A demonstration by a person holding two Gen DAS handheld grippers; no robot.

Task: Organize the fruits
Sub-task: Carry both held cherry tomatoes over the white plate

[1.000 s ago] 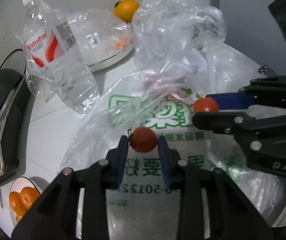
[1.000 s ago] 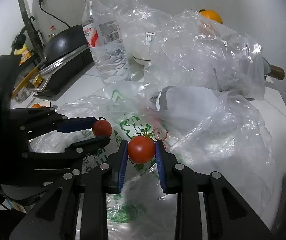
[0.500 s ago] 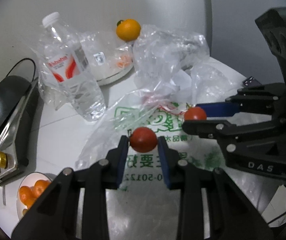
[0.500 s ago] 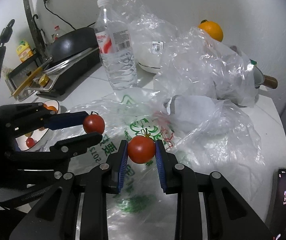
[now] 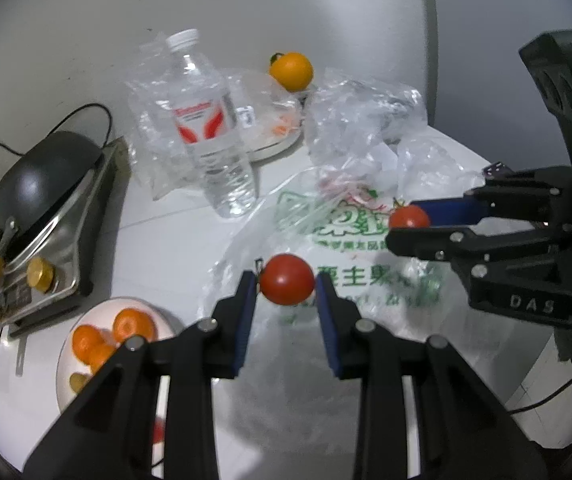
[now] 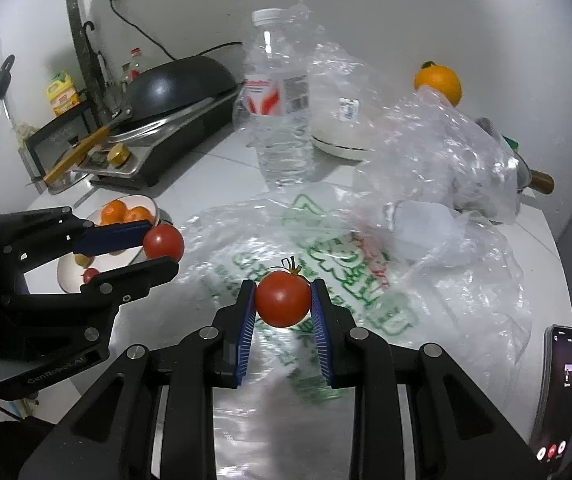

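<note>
Right-wrist view, read from the left: far back sits a dark wok (image 6: 174, 84) on a steel stove (image 6: 158, 148), and nearer lies a white bowl (image 6: 70, 276) already holding small oranges (image 6: 124, 213) and a small red fruit at its near rim. Just beside and above that bowl the left gripper (image 6: 158, 246) has its jaws clamped on a red tomato (image 6: 163, 242). Toward the middle, a clear water bottle (image 6: 282, 112) stands upright at the far side, with a printed plastic bag (image 6: 325, 264) spread flat on the white counter (image 6: 214, 168) in front of it. Over that bag the right gripper (image 6: 282, 300) has its jaws pressed together on a second tomato (image 6: 282, 298), stem up, clear of the surface. Farther right are crumpled clear bags (image 6: 437, 148), a lone orange (image 6: 437, 82) on top at the back, and a phone (image 6: 557, 396) at the near right edge. As I judge it, the job is partway along: some fruit is in the bowl, both tomatoes are lifted but not yet placed, and the far orange remains to be collected.
</note>
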